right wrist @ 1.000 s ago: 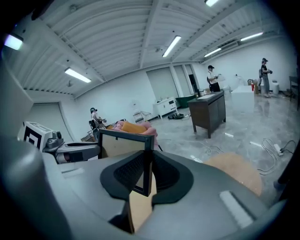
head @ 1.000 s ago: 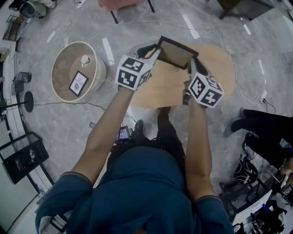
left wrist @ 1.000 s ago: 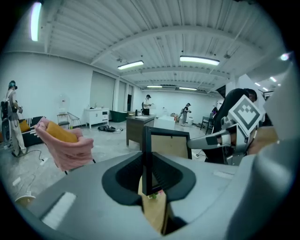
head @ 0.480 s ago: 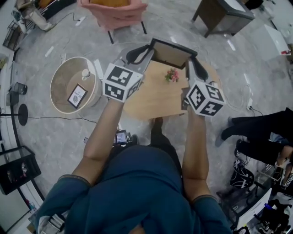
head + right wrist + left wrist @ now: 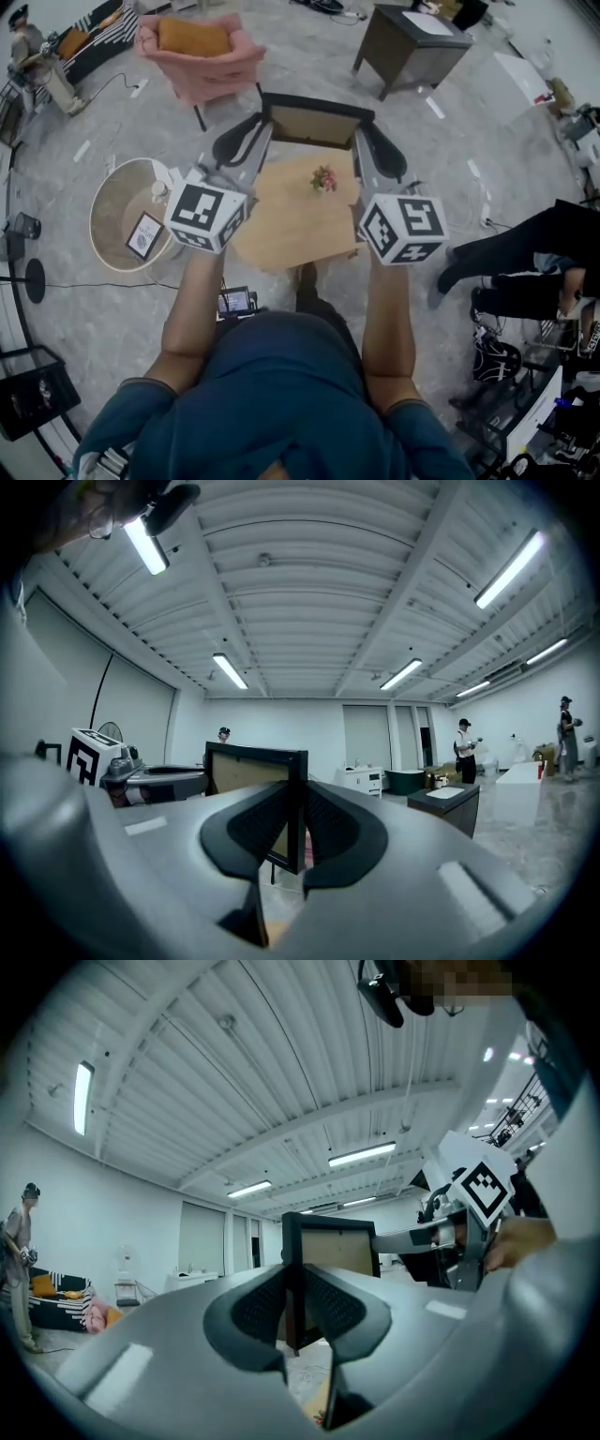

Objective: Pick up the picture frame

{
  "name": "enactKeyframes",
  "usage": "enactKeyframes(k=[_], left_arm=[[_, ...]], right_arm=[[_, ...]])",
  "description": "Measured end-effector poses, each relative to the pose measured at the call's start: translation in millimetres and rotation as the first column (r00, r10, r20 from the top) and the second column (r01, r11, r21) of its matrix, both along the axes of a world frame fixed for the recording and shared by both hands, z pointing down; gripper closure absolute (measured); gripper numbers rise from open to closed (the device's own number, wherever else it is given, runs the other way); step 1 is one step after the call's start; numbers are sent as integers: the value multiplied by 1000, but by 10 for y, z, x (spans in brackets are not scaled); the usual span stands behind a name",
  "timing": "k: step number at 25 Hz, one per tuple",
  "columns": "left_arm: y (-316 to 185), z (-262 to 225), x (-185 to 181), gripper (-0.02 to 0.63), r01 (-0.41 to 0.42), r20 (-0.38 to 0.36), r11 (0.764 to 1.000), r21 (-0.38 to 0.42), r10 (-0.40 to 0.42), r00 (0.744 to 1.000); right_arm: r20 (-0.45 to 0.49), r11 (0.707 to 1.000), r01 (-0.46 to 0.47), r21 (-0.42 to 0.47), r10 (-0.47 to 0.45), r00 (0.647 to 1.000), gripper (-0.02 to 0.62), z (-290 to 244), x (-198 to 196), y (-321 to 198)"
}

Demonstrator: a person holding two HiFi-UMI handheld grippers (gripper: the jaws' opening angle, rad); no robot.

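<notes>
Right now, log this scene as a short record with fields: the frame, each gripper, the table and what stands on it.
picture frame: lifted, clamped at both side edges, brown panel towards the person
left gripper: shut on the frame's left edge
right gripper: shut on the frame's right edge
wooden table: below the frame, not touching it
flowers: small pink bunch standing on the table
pink armchair: on the floor beyond the table
</notes>
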State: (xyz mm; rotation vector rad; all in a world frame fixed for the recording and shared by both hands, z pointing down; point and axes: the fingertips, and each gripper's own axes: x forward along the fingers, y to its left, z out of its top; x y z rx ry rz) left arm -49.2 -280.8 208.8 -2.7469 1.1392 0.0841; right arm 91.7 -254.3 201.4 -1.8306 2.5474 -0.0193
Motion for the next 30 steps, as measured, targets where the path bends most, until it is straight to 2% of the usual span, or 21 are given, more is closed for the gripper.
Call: enactKeyframes(k=[6, 30], left_arm=[[217, -124, -43, 549, 0, 10, 999, 52, 0, 1000], [380, -71, 97, 548, -40, 37, 998, 48, 38, 999]], right_arm=[[-48, 999, 13, 44, -11, 999, 532, -119, -45, 198], [-56, 999, -9, 36, 11, 998, 534, -66, 90, 356]])
